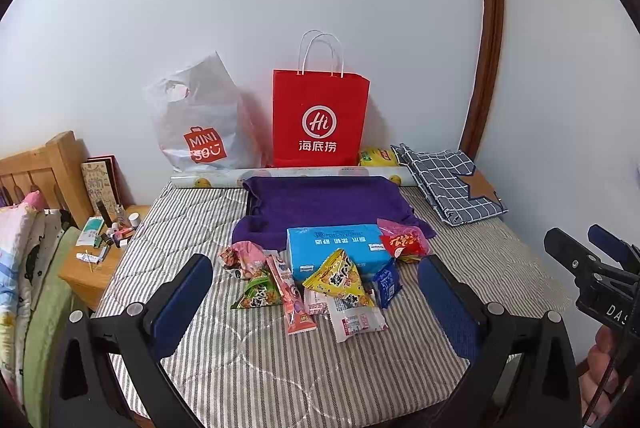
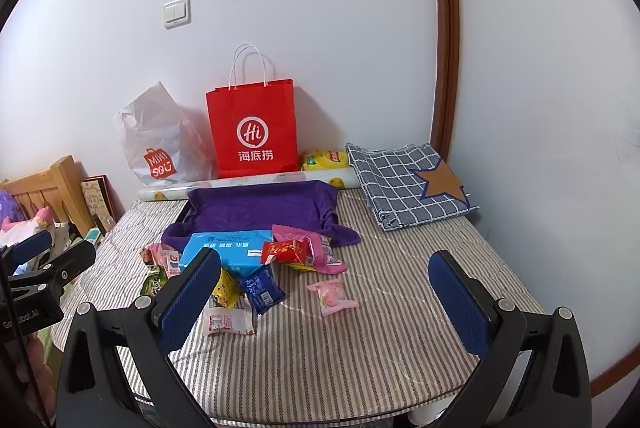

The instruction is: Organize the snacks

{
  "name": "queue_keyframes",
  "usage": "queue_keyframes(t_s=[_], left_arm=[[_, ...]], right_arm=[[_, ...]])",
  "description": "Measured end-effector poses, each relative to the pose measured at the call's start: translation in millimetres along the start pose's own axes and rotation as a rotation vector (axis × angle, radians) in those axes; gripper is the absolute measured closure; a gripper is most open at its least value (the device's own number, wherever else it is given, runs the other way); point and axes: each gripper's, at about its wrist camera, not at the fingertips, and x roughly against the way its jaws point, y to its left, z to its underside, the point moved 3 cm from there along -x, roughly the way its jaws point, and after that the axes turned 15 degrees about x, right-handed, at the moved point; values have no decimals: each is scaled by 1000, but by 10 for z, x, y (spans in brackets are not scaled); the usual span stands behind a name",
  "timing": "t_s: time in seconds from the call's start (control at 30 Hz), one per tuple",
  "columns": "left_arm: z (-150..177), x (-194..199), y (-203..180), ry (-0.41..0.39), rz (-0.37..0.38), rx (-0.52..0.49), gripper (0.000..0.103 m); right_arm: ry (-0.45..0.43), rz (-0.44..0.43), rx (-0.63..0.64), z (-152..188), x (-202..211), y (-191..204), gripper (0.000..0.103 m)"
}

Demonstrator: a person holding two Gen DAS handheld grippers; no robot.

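A heap of snack packets lies on the striped cloth: a blue box (image 1: 338, 248), a yellow triangular pack (image 1: 340, 280), a green triangular pack (image 1: 256, 294), a red packet (image 1: 402, 244) and a dark blue packet (image 2: 262, 288). A pink wrapped sweet (image 2: 331, 295) lies apart to the right. Behind them a tray lined with purple cloth (image 1: 324, 204) holds nothing. My left gripper (image 1: 316, 276) hovers open in front of the heap. My right gripper (image 2: 326, 268) is open too, over the pink sweet, holding nothing.
A red paper bag (image 1: 320, 120) and a white plastic bag (image 1: 200, 124) lean on the wall. A checked folded cloth (image 2: 404, 184) lies at the back right. A wooden nightstand (image 1: 96, 260) with small bottles stands left, beside a bed.
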Motion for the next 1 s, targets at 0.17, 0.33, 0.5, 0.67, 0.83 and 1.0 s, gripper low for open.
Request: queue_keyframes(t_s=[0.17, 0.33, 0.5, 0.67, 0.83, 1.0], left_arm=[[1, 1, -2, 1, 1, 1, 0], [16, 10, -17, 0, 3, -5, 0], [45, -34, -35, 18, 3, -17, 0], [88, -121, -6, 40, 1, -15, 0], [137, -319, 97, 79, -42, 7, 0], [185, -520, 246, 108, -33, 36, 0]], right_arm=[[0, -1, -1, 2, 10, 1, 1], [0, -4, -1, -14, 9, 11, 1], [0, -8, 1, -26, -10, 19, 1], [9, -1, 16, 2, -84, 47, 0], [24, 29, 32, 67, -236, 59, 0], [54, 15, 30, 185, -517, 41, 0]])
